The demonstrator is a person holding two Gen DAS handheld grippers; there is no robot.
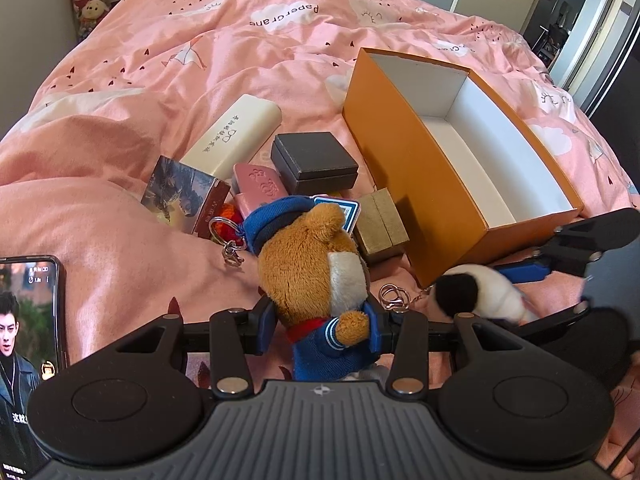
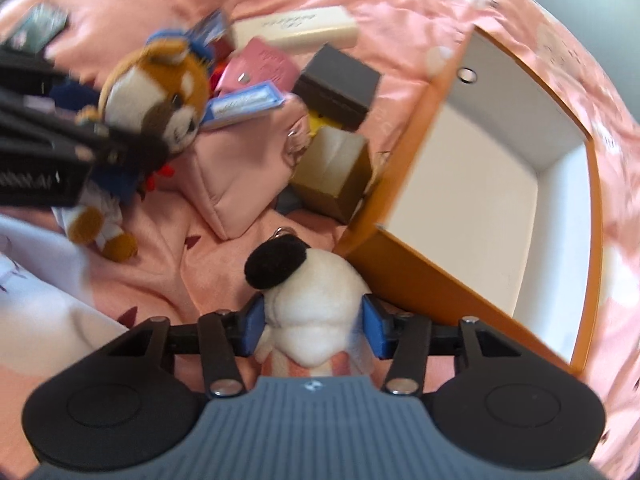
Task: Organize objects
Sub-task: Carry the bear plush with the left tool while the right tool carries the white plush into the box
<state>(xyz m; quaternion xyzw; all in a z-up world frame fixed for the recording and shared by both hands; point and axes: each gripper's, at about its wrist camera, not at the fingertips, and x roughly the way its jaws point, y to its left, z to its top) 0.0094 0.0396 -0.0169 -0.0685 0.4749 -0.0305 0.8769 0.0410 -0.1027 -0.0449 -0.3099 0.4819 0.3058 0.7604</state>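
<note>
My left gripper (image 1: 322,330) is shut on a brown plush bear (image 1: 308,264) in a blue hat and jacket, its pads pressing the body from both sides. In the right wrist view the same bear (image 2: 160,88) hangs in the left gripper (image 2: 120,152) at the left. My right gripper (image 2: 314,330) is shut on a white plush toy (image 2: 316,292) with a black ear, just beside the near corner of an open orange box (image 2: 400,280). The left wrist view shows that white toy (image 1: 484,288) at the right, by the orange box (image 1: 420,168), whose white inside holds nothing.
A pink quilt (image 1: 160,60) covers the bed. Piled left of the box are a cream case (image 1: 236,136), a dark grey box (image 1: 314,162), a pink case (image 1: 260,188), a picture box (image 1: 184,194) and a gold box (image 1: 380,224). A lit phone (image 1: 28,320) lies at the left.
</note>
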